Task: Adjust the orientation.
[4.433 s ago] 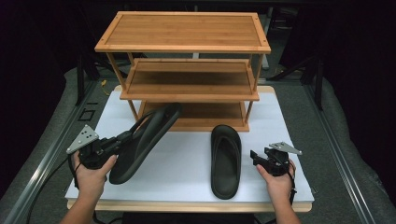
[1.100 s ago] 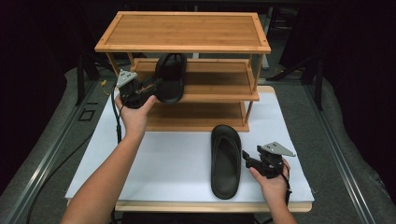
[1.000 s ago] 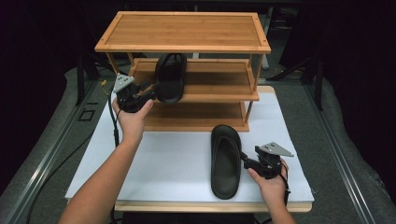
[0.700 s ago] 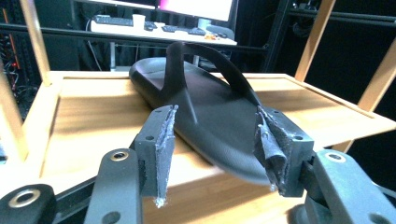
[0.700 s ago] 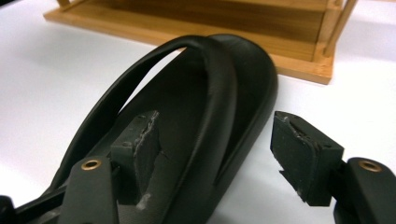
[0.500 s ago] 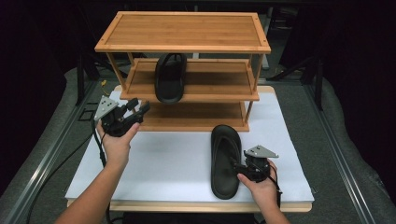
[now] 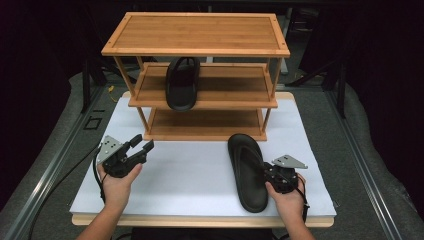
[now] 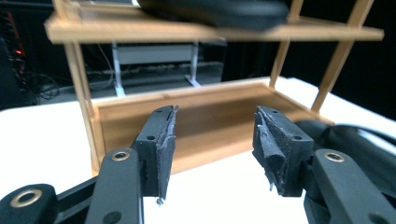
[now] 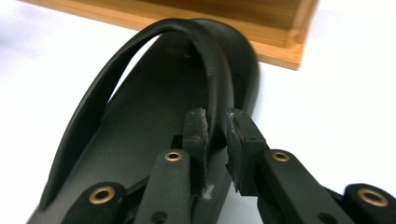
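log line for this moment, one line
left gripper: open, empty | right gripper: jaws just closed on strap of sandal on mat | other sandal: on rack middle shelf

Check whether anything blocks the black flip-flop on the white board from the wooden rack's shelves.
Nothing visible does. The black flip-flop on the board, its strap pinched by the right gripper, faces open shelves; the middle shelf has room beside the other sandal.
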